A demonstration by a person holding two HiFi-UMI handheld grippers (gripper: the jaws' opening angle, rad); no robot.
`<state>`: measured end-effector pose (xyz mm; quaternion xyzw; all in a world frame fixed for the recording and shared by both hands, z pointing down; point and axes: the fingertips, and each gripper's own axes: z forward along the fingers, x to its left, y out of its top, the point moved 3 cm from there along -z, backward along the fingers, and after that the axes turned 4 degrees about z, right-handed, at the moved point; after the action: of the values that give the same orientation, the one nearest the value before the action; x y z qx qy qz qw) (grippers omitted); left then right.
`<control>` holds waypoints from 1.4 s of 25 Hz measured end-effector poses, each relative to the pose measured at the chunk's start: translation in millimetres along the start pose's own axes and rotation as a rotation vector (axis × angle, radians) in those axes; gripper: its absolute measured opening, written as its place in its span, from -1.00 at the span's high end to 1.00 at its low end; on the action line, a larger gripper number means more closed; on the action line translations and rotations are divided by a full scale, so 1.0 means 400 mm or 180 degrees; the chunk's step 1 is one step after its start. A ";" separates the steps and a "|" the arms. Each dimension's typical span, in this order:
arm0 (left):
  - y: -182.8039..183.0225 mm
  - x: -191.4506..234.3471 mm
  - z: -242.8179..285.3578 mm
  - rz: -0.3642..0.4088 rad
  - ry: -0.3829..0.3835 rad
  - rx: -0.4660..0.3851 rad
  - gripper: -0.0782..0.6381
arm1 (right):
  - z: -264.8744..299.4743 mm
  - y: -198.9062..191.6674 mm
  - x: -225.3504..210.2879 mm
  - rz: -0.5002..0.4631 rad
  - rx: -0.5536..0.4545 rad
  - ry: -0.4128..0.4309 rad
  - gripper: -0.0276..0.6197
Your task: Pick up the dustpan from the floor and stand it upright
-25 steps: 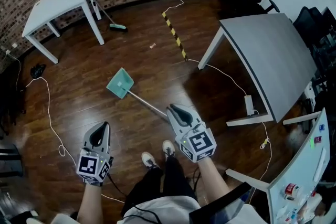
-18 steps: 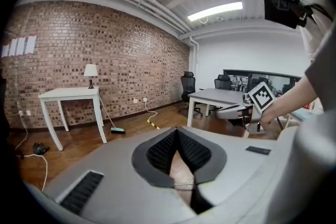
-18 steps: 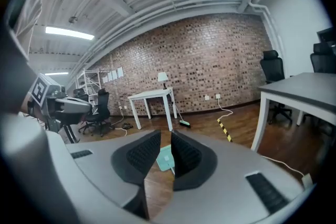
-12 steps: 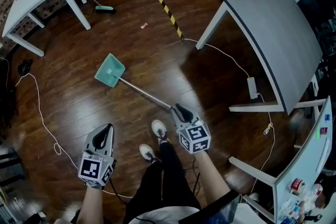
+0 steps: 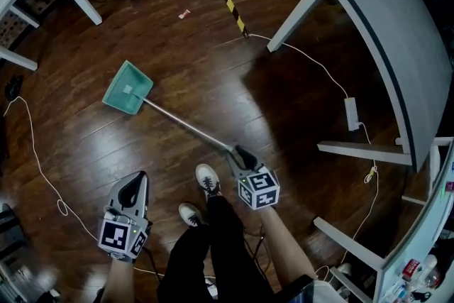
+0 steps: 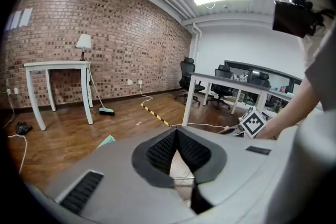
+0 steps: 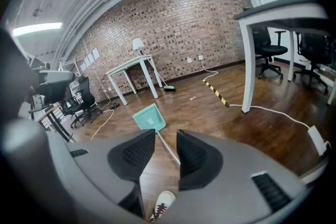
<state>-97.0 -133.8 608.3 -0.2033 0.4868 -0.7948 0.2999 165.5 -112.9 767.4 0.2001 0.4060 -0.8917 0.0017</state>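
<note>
Right gripper is hovering at the near end of the dustpan, over the tip of its long metal handle. Its jaws have just been opening and are standing wide; the handle is showing in the gap between them, but the pads are not pressing on it. The dustpan is lying flat on the wooden floor, teal pan at the far end. The person's shoes are standing just beside the handle's tip, and the left gripper beyond them is closed on nothing. Judging by this, the grasp is calling for seating the handle deep between the pads before closing, then raising that end slowly so the pan is pivoting, not sliding.
</note>
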 end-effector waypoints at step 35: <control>-0.671 -0.006 0.511 -0.0026 -0.0417 0.0326 0.76 | 0.516 -0.794 -0.416 -0.0396 0.0944 -0.0410 0.36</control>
<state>-44.6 -172.4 939.4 -0.2413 0.4240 -0.8049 0.3378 192.5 -75.9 1178.6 0.1150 0.2806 -0.9512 -0.0571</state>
